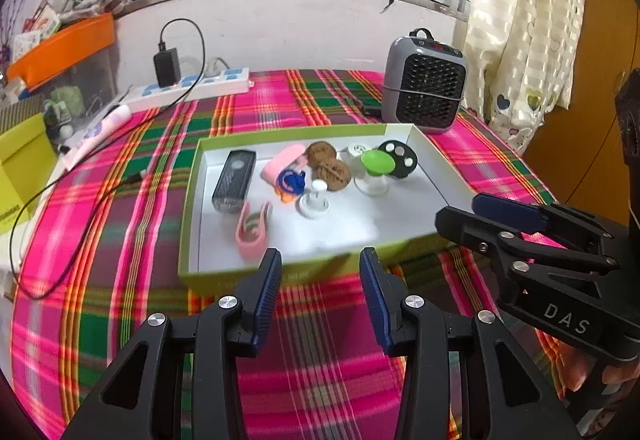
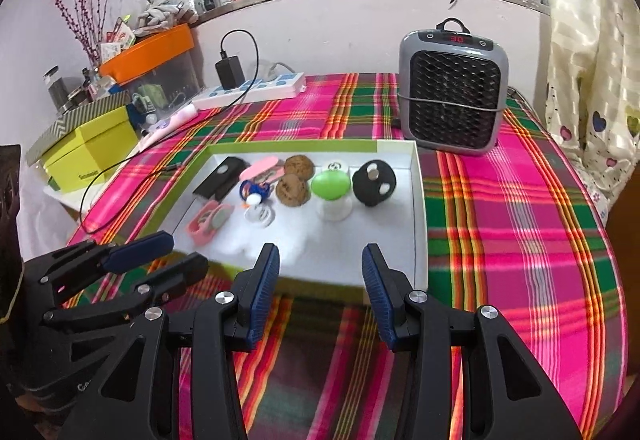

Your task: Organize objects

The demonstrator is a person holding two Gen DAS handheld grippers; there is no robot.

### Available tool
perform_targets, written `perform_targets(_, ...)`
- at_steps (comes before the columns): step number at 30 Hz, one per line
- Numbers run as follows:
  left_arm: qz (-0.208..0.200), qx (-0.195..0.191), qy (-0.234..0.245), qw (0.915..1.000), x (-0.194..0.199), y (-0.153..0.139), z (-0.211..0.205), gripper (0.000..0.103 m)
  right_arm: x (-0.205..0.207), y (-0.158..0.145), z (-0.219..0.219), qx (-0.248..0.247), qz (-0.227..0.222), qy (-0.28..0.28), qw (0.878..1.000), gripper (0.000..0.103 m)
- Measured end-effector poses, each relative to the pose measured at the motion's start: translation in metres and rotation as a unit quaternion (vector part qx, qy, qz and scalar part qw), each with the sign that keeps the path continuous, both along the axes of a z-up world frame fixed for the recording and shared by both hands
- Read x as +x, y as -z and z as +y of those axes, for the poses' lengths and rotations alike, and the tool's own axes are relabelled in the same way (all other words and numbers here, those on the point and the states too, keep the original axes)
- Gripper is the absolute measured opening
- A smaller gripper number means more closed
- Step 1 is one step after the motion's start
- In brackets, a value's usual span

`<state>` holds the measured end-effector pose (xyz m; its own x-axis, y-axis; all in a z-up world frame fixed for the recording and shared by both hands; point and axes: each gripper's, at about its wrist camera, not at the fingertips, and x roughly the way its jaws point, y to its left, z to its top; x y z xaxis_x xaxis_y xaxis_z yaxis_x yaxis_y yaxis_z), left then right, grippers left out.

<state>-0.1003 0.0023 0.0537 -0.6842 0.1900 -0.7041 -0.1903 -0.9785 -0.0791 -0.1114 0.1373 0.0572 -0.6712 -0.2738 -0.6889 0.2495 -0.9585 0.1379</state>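
A shallow green-rimmed box (image 1: 280, 272) (image 2: 280, 147) with a white floor lies on the plaid cloth. In it lie a black device (image 1: 235, 179) (image 2: 220, 175), a pink clip (image 1: 251, 230) (image 2: 209, 223), a blue and orange toy (image 1: 291, 181) (image 2: 253, 188), a white suction knob (image 1: 315, 199), two brown walnuts (image 1: 332, 172) (image 2: 294, 188), a green-topped white stand (image 1: 376, 169) (image 2: 332, 191) and a black round piece (image 1: 399, 157) (image 2: 375, 181). My left gripper (image 1: 320, 270) hangs open just before the box's near rim, empty. My right gripper (image 2: 320, 266) stands open over the near rim, also empty.
A grey fan heater (image 1: 424, 87) (image 2: 454, 87) stands behind the box at the right. A white power strip (image 1: 192, 87) (image 2: 256, 87) with a black charger and cable lies at the back left. Yellow-green boxes (image 2: 92, 147) and an orange bin (image 2: 148, 53) crowd the left side.
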Motion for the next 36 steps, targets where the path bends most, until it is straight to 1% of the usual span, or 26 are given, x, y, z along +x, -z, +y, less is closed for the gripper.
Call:
perform_targets(3,0.001,-0.009,-0.008,0.9999,0.009,0.003,-0.001,0.039,0.009,0.001,0.001,-0.001,-0.001,0.003,1.0,0.044)
perform_targets(11,-0.013,-0.009,-0.016,0.9997,0.028,0.014,-0.005,0.039,0.025,0.017,0.003,0.009,-0.019,0.011,1.0,0.044)
perform_targets(18,-0.027,-0.019,-0.035,0.9988,0.036,0.028,-0.009,0.039,0.033,0.029,0.005,0.024,-0.036,0.021,0.999,0.044)
perform_targets(23,-0.035,-0.037,-0.048,0.9975,0.036,0.037,-0.01,0.039,0.035,0.034,0.008,0.044,-0.044,0.034,0.998,0.044)
perform_targets(26,-0.039,-0.032,-0.049,0.9975,0.034,0.039,-0.01,0.039,0.035,0.036,0.01,0.049,-0.047,0.041,0.997,0.045)
perform_targets(29,-0.043,-0.037,-0.052,0.9971,0.031,0.041,-0.008,0.04,0.034,0.04,0.012,0.06,-0.052,0.049,0.996,0.045)
perform_targets(32,-0.044,-0.035,-0.052,0.9971,0.031,0.041,-0.007,0.043,0.033,0.043,0.014,0.059,-0.059,0.052,0.995,0.05)
perform_targets(36,-0.044,-0.035,-0.052,0.997,0.029,0.042,-0.005,0.046,0.032,0.044,0.015,0.065,-0.055,0.057,0.995,0.05)
